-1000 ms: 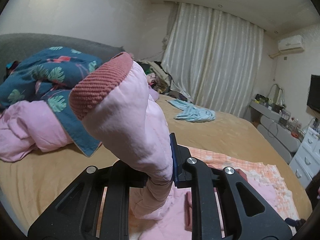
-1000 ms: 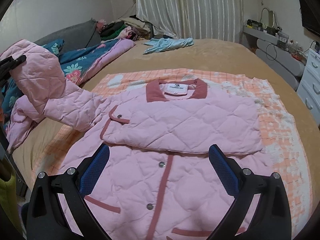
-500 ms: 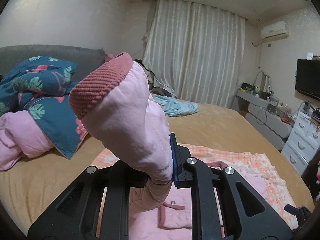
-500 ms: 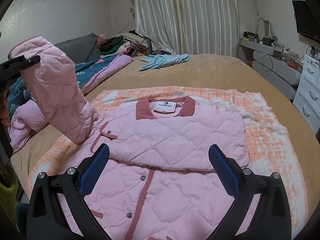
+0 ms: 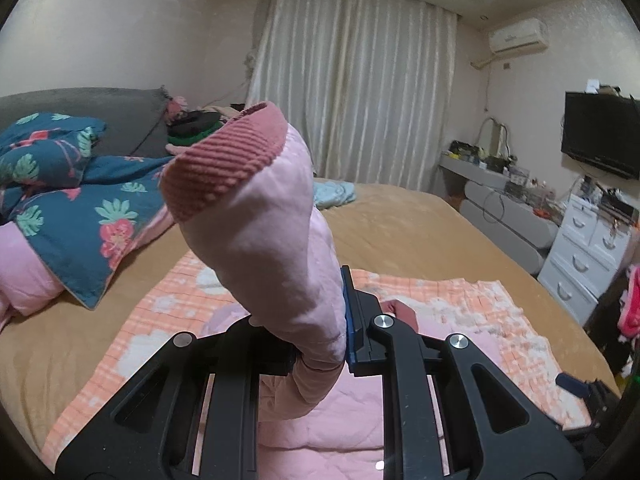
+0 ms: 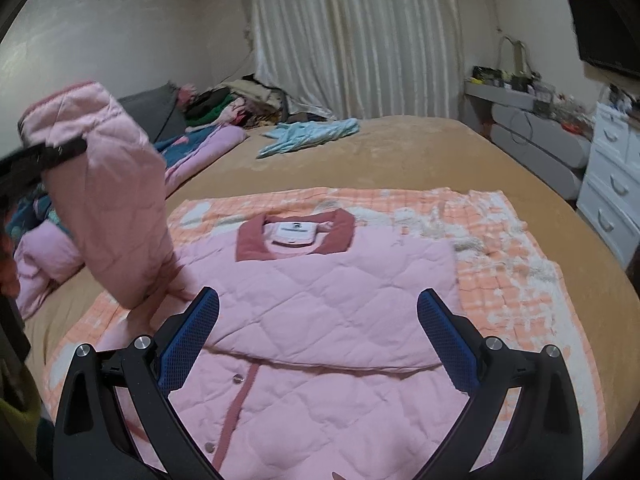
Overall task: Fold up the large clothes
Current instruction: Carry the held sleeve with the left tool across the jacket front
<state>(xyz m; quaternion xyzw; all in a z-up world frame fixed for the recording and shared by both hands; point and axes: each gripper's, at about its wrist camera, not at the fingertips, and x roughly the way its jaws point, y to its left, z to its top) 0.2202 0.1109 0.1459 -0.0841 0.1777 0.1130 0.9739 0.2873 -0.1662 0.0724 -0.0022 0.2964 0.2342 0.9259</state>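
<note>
The left gripper has its two fingers clenched on one sleeve of the pink quilted jacket, just below the ribbed dark-pink cuff. The sleeve stands up out of the grip and hangs lifted at the left side of the garment, as the right wrist view shows. The right gripper hovers over the jacket with its two blue-padded fingers spread wide and nothing between them.

The jacket lies face up on the bed, one garment, with one dark-pink collar toward the curtains and one white label inside it. The other sleeve is already laid across the chest. Two snap buttons show along the dark-pink front placket, one just below the folded sleeve and one nearer the bottom edge; others may be covered.

Under the jacket lies one orange-and-white checked blanket, spread on the tan bed cover. Farther up the bed lies one light-blue garment, well apart from the jacket. At the left, one dark-blue floral quilt with a pink lining is bunched up. One pile of mixed clothes sits by the grey headboard. One white chest of drawers stands at the right, with one dark screen on the wall above it.
</note>
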